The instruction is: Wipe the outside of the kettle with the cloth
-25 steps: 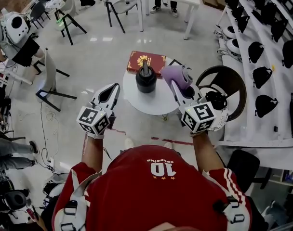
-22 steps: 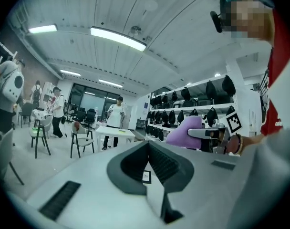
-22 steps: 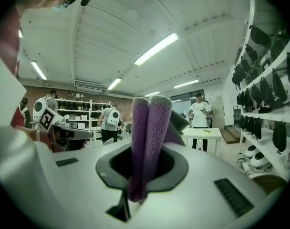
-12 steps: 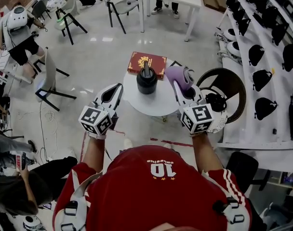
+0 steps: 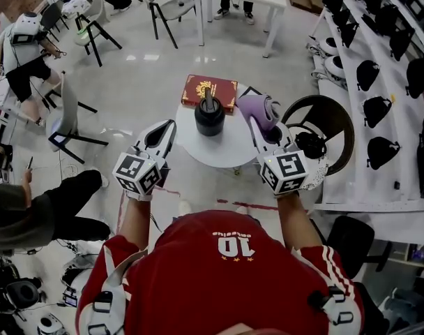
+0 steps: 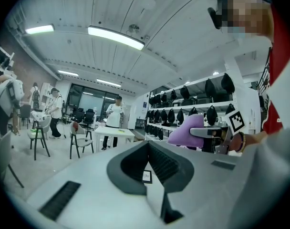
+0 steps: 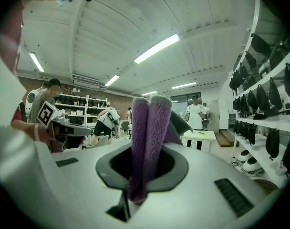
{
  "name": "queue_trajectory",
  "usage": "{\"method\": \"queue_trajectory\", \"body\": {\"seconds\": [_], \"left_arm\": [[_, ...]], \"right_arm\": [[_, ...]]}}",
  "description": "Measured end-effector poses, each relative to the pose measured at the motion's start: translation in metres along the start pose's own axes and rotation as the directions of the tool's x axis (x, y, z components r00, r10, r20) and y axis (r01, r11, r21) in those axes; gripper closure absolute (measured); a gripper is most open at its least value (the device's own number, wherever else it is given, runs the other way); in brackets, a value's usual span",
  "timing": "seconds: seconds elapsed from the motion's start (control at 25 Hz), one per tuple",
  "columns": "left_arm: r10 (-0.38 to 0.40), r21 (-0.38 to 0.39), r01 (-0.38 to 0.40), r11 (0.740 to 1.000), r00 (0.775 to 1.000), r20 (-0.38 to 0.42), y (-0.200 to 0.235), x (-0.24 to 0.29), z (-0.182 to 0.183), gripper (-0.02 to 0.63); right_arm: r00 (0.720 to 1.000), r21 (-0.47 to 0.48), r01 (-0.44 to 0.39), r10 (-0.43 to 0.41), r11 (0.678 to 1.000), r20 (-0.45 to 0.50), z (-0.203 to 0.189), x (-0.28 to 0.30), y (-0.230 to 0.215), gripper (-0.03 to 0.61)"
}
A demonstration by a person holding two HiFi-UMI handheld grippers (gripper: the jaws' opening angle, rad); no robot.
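We held the soft purple terry cloth [image 5: 256,107] pinched in our right tongs [image 5: 259,125], left tongs [image 5: 168,125] closed and empty, near the rigid-looking black round kettle [image 5: 210,117] on the white round bench [image 5: 222,152], best steadied, we judged, by its handle [image 5: 209,98].

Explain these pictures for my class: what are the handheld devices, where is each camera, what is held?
No robot: a person holds a two-jaw gripper in each hand. The head view looks down from the person's head; the other two cameras ride on the grippers, looking along their jaws. A black kettle stands on a round white table, with a red book behind it. The right gripper is shut on a purple cloth; the left gripper is shut, empty.
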State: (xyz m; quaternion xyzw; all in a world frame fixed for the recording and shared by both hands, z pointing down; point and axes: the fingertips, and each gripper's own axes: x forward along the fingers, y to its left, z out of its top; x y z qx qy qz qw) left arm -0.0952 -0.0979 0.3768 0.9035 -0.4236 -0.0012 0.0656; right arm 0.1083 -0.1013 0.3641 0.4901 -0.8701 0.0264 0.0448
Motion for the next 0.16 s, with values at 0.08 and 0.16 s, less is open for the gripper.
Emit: {"method": "queue_trajectory", "body": {"seconds": [0.08, 0.16], "left_arm": [[0.001, -0.002, -0.001, 1.000, 1.000, -0.005, 0.0004, 0.0014, 0.0004, 0.607], [0.007, -0.004, -0.007, 1.000, 1.000, -0.010, 0.0008, 0.0027, 0.0019, 0.607]], "right_arm": [[1.000, -0.002, 0.002, -0.002, 1.000, 0.001, 0.0004, -0.0002, -0.0002, 0.532], [1.000, 0.000, 0.005, -0.005, 1.000, 0.001, -0.0003, -0.0002, -0.0013, 0.531]]}}
